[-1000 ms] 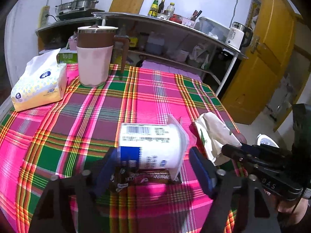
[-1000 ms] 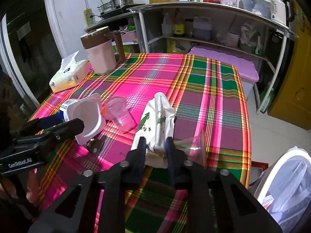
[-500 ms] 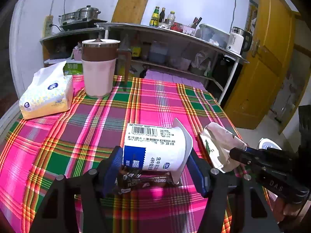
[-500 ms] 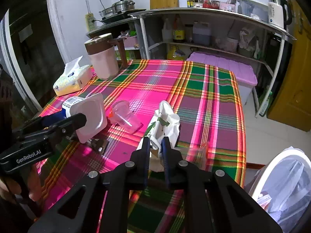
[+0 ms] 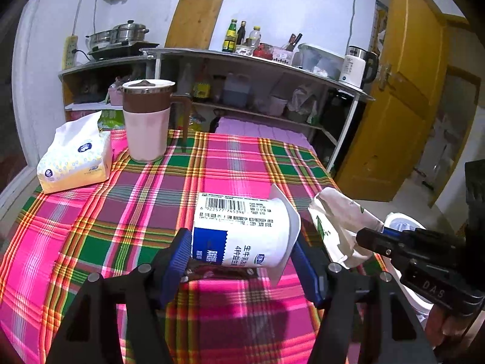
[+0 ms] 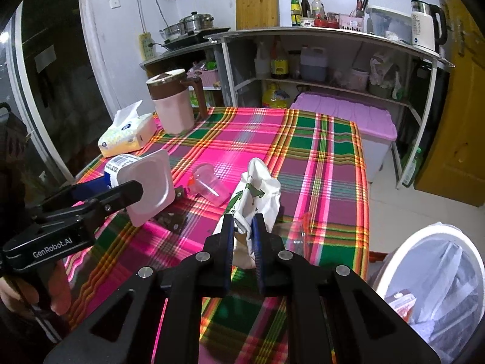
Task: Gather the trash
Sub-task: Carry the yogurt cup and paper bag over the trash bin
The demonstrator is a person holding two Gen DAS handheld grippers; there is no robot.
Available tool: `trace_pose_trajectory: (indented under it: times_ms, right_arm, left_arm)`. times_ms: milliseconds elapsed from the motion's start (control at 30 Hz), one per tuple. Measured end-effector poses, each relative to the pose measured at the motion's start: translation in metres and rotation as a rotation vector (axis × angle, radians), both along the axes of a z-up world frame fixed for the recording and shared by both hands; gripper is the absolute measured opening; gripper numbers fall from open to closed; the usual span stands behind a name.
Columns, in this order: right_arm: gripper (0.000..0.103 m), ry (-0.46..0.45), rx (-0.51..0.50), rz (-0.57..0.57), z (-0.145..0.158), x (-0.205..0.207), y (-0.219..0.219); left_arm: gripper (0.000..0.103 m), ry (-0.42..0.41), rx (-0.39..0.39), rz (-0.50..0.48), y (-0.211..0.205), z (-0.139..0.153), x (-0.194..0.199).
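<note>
Lifted yogurt tub (image 5: pixel 242 232), sideways, rim rightward

Home kitchen, lived-in. Steel counter shelving (image 6: pixel 333 35) ran along the wall, holding sauce bottles (image 6: pixel 306 4), an electric kettle (image 6: pixel 426 22) and oil jugs (image 6: pixel 313 62) on the lower shelf. A wooden cutting board (image 6: pixel 257 0) leaned on the wall; stacked pots (image 6: pixel 189 25) sat on a cooktop. The table wore a plaid cloth (image 6: pixel 318 151), with a tissue pack (image 6: pixel 127 133) and a pink jug (image 6: pixel 172 103). A yellow wooden door (image 5: pixel 403 91) stood at right.
</note>
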State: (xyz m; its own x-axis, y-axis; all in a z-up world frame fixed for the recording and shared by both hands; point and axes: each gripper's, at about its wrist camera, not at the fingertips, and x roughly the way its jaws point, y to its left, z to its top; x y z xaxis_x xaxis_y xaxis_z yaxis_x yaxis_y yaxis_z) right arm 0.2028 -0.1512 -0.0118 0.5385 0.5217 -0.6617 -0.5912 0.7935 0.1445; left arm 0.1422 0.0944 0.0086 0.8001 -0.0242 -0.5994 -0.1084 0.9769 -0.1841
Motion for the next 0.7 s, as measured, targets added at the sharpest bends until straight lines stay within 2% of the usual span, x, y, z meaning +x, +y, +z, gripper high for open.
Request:
trace_pose_trajectory:
  times_ms: [700]
  right_arm:
    - [0.013, -0.036, 0.041, -0.039, 0.021, -0.061, -0.045]
  left_arm:
    - [0.065, -0.013, 0.001, -0.080, -0.047, 0.018, -0.051]
